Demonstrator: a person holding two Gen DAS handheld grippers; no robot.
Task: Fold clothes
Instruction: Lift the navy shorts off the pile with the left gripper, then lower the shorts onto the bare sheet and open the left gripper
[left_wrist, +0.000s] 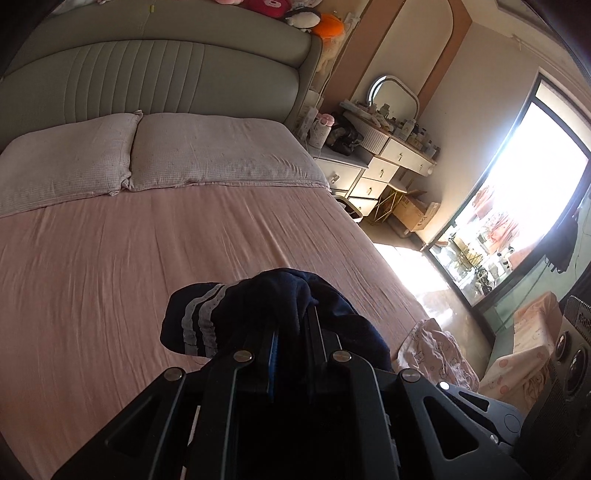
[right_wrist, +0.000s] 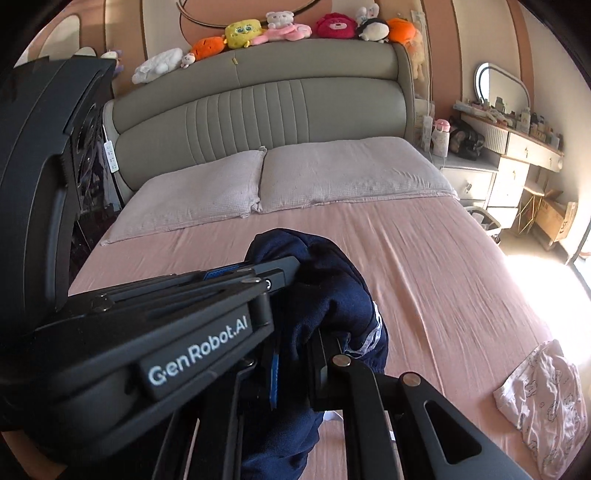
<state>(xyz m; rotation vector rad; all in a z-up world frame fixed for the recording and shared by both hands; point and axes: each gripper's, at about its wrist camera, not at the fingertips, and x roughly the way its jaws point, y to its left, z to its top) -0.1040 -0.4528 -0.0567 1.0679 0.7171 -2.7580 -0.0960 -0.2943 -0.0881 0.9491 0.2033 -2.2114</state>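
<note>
Both grippers pinched onto the same navy garment (left_wrist: 280, 314), held bunched in the air above the bed (left_wrist: 147, 258), foot end, well short of the pillows (left_wrist: 155, 155).

Left gripper (left_wrist: 291, 325): fingers nearly together, cloth clamped between them and draped over the tips. Striped cuff or hem hangs off to the left of the fingers.

Right gripper (right_wrist: 314, 354): also closed on the navy garment (right_wrist: 321, 280), fabric wadded over the tips, white stripe showing just right of them. Rest of the cloth hangs down below the tool.

Left gripper (right_wrist: 284, 273) seen from the right wrist view: comes in from the left, tips buried in the same wad, just above and beside the right tips. So grip points close together, almost touching, no span of cloth between them.

Long axis of garment: cannot tell, too crumpled. Judgement: needs spreading apart sideways over the bed before any fold; neither hand nearer, both share it.

White patterned garment (right_wrist: 546, 398) lies loose at the right edge of the bed, well apart from both grippers, untouched.
</note>
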